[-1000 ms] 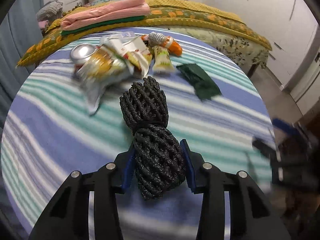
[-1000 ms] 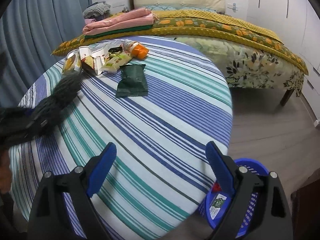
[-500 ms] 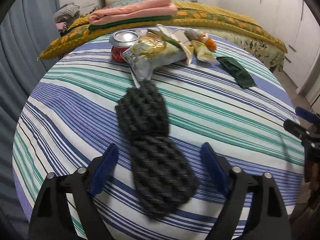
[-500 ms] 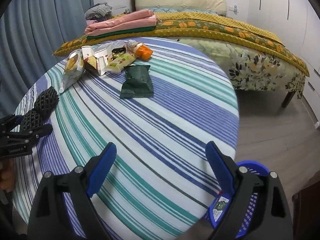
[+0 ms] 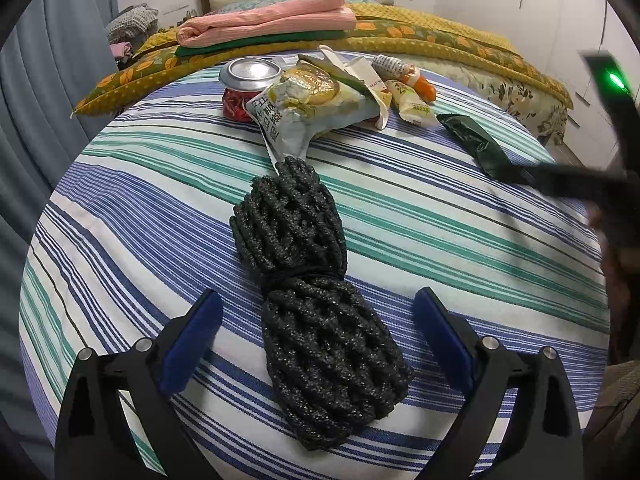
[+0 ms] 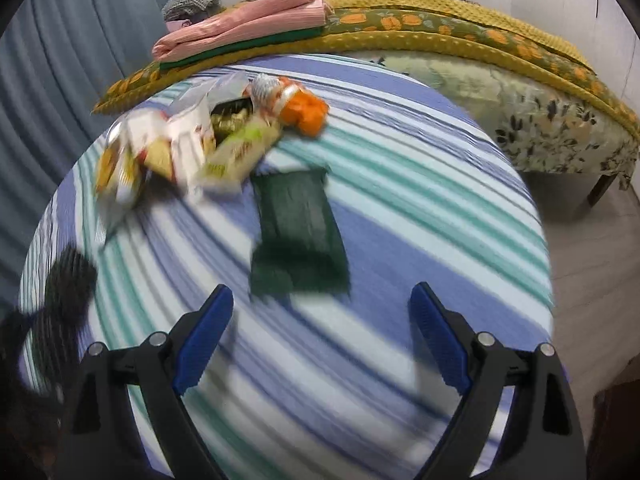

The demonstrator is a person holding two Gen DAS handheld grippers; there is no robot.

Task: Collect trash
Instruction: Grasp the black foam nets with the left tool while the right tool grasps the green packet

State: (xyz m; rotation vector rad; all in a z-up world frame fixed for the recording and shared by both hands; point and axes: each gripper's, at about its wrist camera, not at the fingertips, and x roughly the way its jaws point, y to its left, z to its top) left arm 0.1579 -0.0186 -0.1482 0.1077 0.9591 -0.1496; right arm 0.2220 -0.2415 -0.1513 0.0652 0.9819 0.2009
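Observation:
A bundle of black rope (image 5: 312, 300) lies on the striped table between the pads of my left gripper (image 5: 320, 340), whose jaws are opening and stand clear of it on both sides. Past the rope sits a heap of trash: a pale snack bag (image 5: 308, 104), a red can (image 5: 246, 88), a small yellow-green wrapper (image 5: 414, 106) and an orange bottle (image 5: 418, 80). A dark green packet (image 6: 298, 228) lies flat just ahead of my right gripper (image 6: 322, 336), which is open and empty. The right wrist view is blurred; in it the rope (image 6: 66, 280) shows at the left.
The round table (image 5: 120, 216) wears a blue, green and white striped cloth. Behind it stands a bed with a yellow quilt (image 6: 460, 32) and folded pink cloth (image 5: 264, 20). A grey-blue curtain (image 6: 60, 60) hangs at the left. Bare floor (image 6: 592, 240) lies right of the table.
My left gripper opened and let go of the black rope, which now lies on the table. My right gripper swept forward over the table toward the dark green packet; the blue basket left its view.

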